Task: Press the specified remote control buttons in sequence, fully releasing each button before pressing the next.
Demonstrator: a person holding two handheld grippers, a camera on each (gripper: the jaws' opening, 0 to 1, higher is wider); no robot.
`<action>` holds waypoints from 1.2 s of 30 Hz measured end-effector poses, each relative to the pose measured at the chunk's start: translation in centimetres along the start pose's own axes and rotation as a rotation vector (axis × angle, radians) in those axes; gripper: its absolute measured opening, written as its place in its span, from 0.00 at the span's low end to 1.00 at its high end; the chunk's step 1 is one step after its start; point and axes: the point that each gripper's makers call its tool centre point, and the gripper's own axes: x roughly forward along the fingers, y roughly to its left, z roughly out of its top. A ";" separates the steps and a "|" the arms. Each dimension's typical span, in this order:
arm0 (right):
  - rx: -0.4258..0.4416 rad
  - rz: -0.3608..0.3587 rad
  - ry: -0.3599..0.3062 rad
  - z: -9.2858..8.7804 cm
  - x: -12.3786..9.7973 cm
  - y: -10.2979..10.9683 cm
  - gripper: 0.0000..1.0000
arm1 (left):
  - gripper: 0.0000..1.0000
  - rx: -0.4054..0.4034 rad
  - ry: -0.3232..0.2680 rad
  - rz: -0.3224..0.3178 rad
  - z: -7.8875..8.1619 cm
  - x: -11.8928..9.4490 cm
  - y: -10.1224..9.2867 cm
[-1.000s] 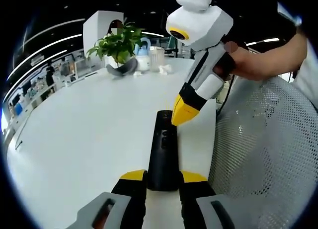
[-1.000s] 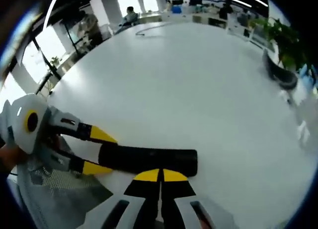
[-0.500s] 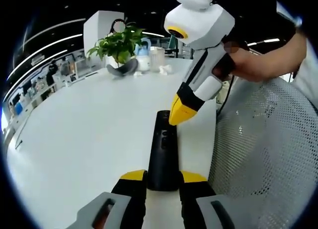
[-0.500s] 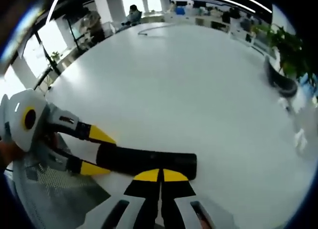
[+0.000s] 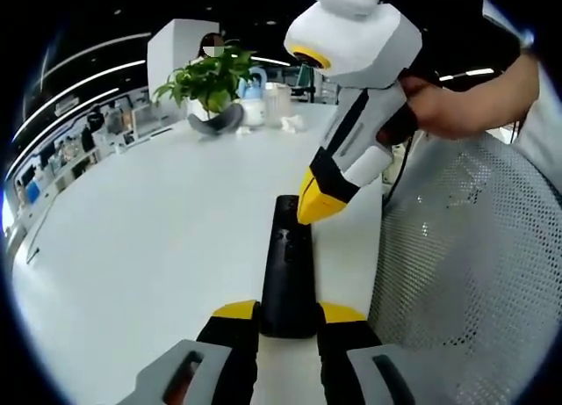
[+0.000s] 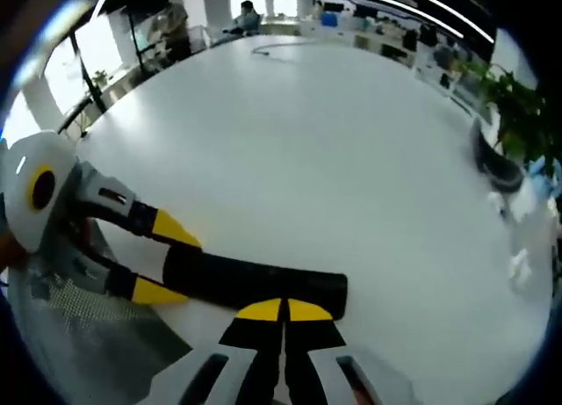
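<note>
A black remote control (image 5: 288, 269) lies lengthwise on the white table (image 5: 149, 238). My left gripper (image 5: 288, 313) is shut on its near end, one yellow-tipped jaw on each side. My right gripper (image 5: 313, 208) comes down from the upper right with its jaws shut together, and their yellow point rests at the remote's far end. In the right gripper view the remote (image 6: 263, 280) lies crosswise, just beyond my right gripper (image 6: 283, 310). The left gripper (image 6: 165, 263) holds its left end there. Whether a button is pressed down is too small to tell.
A person's hand (image 5: 452, 106) holds the right gripper. A white mesh chair back (image 5: 465, 273) stands close on the right, past the table edge. A potted plant (image 5: 211, 80) and a white jug (image 5: 255, 106) stand at the far end. People (image 6: 246, 18) sit in the background.
The right gripper has tilted a little and its point has crept slightly left over the remote's far end. The remote and the left gripper have stayed put.
</note>
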 end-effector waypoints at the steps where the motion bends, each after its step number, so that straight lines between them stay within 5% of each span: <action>1: 0.008 0.001 -0.007 0.0 0.0 -0.1 0.00 | 0.25 0.001 0.000 0.000 0.0 0.0 0.0; 10: 0.034 0.047 -0.011 0.1 -0.1 -0.1 0.00 | 0.25 -0.005 -0.004 0.000 -0.1 -0.1 0.0; 23: 0.207 0.187 0.006 0.2 -0.3 0.1 0.00 | 0.24 0.012 0.032 -0.012 -0.3 -0.3 -0.2; 29: 0.162 0.179 -0.049 0.9 -0.6 0.3 0.00 | 0.24 0.008 0.033 -0.020 -0.4 -0.4 -0.3; 36: 0.135 0.177 -0.041 0.8 -0.3 0.3 0.00 | 0.24 0.019 0.042 -0.042 -0.3 -0.5 -0.6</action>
